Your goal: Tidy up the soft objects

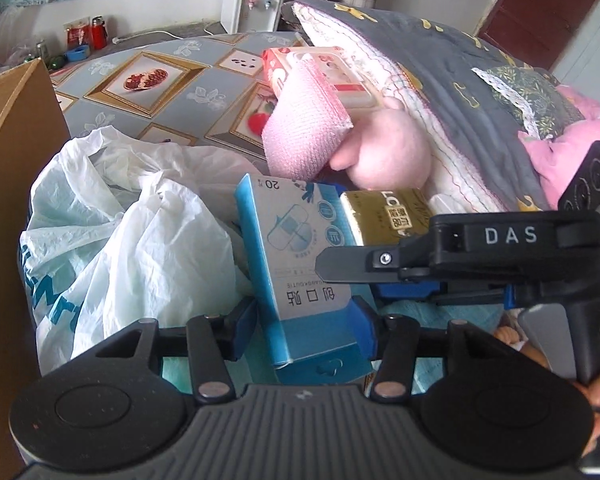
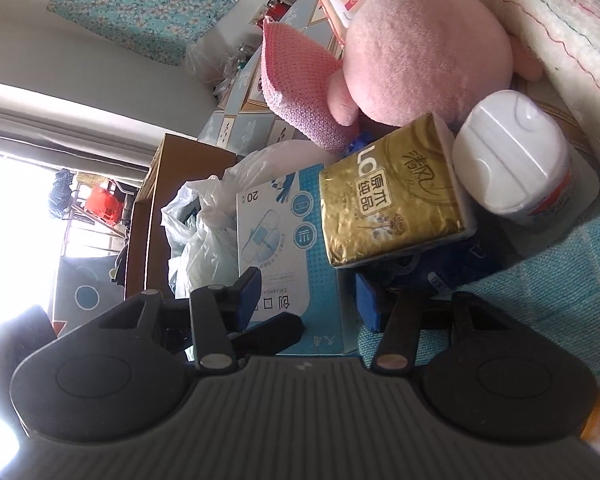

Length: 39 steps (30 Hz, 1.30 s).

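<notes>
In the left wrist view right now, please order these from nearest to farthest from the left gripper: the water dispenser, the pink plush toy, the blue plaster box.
1. The blue plaster box, standing between the fingers of the left gripper.
2. The pink plush toy, beyond the box, slightly right, beside the quilt.
3. The water dispenser, by the far wall, top centre.

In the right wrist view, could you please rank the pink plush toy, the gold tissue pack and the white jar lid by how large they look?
1. pink plush toy, clearly largest.
2. gold tissue pack and white jar lid look alike; not ranked.
</notes>
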Tool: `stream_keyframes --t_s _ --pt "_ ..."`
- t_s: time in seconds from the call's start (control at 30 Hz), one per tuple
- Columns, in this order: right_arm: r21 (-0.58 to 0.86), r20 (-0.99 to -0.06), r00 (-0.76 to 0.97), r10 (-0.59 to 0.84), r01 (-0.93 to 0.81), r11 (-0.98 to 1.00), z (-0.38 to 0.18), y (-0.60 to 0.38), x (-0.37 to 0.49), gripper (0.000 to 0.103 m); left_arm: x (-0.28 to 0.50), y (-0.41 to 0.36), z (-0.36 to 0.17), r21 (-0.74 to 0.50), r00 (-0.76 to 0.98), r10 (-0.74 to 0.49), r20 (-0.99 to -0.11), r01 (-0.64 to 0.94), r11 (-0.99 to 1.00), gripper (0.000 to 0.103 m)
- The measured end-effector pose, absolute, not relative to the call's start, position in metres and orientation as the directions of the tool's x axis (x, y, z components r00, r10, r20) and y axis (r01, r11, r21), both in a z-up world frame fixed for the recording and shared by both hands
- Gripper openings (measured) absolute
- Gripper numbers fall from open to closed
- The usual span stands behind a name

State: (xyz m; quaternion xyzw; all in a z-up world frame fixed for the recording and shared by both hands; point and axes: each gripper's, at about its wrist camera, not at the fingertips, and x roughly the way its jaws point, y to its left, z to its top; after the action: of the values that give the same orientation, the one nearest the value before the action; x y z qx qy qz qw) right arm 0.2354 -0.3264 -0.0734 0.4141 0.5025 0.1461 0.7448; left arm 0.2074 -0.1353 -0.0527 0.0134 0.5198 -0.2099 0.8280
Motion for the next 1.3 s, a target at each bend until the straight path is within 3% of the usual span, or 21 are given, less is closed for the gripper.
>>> stream_keyframes --t_s 0.27,0.7,1.07,1.3 --pt "0.773 -0.61 0.477 0.633 0.179 0.609 -0.055 -0.325 0.222 0.05 0.191 -0.133 -0.03 -0.182 0.425 -0.356 -0.832 0.397 0.9 0.049" --pt "0.768 -0.536 0.549 0.642 0.001 0.64 0.031 -0.294 0.202 0.05 0.153 -0.094 0.036 -0.201 0.566 -0.404 -0.719 0.387 0.9 0.046" --pt "0.762 -0.48 0.436 0.762 -0.224 0.608 0.083 -0.162 0.266 0.051 0.164 0.027 0.076 -0.233 0.698 -0.277 -0.661 0.159 0.959 0.047" --pt "0.766 -0.519 0.335 0.787 -0.227 0.602 0.058 -0.074 0.332 0.051 0.217 0.111 0.053 -0.274 0.67 -0.212 -0.711 0.014 0.962 0.047"
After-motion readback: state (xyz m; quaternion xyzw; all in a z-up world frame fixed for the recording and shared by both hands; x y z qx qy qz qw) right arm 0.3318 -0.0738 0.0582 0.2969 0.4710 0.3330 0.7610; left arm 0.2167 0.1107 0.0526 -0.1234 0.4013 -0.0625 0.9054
